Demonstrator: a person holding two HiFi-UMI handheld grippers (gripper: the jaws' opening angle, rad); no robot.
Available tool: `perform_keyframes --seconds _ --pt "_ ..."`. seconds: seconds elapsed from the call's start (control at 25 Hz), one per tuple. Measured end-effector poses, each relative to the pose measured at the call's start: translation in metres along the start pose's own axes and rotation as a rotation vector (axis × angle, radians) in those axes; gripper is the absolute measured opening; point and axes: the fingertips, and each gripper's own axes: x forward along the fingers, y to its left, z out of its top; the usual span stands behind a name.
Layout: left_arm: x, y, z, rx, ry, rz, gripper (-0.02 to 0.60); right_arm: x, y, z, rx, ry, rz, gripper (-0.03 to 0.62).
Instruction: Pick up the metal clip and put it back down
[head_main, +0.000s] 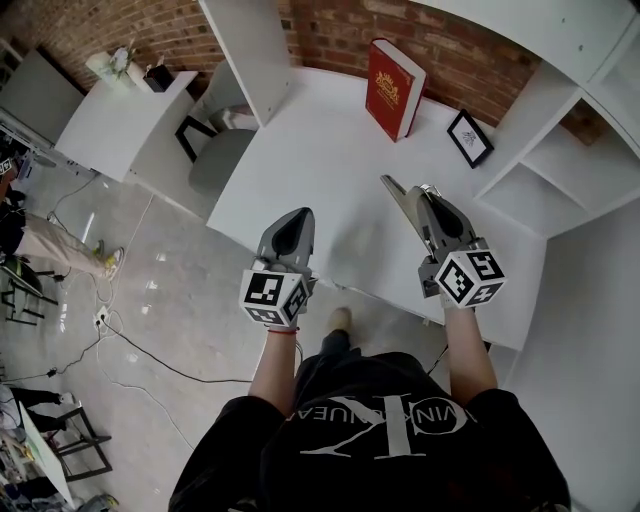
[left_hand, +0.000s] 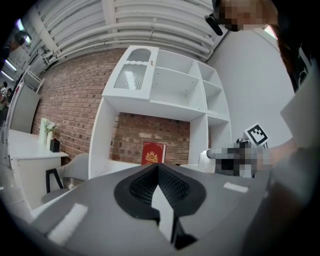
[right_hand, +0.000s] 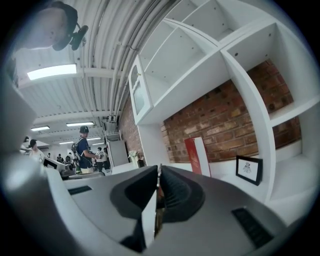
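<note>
Both grippers hang in the air above the white desk (head_main: 320, 150). My right gripper (head_main: 390, 186) is shut on a thin metal clip (head_main: 402, 205), which shows as a pale flat strip along its jaws in the head view. In the right gripper view the clip (right_hand: 158, 202) is a brownish sliver pinched between the closed jaws of that gripper (right_hand: 159, 169). My left gripper (head_main: 299, 214) is held lower and to the left, over the desk's front edge. Its jaws are shut with nothing between them, as the left gripper (left_hand: 157, 169) in its own view confirms.
A red book (head_main: 394, 88) leans upright at the back of the desk, and a small framed picture (head_main: 470, 137) stands to its right. White shelving (head_main: 565, 150) borders the right side. A grey chair (head_main: 222, 158) and a white side table (head_main: 120, 120) stand at the left.
</note>
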Motion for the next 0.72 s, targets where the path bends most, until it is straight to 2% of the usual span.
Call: perform_keyframes --seconds 0.72 --pt "-0.018 -0.013 0.039 0.036 -0.089 0.029 0.005 -0.025 0.019 0.046 -0.058 -0.1 0.04 0.032"
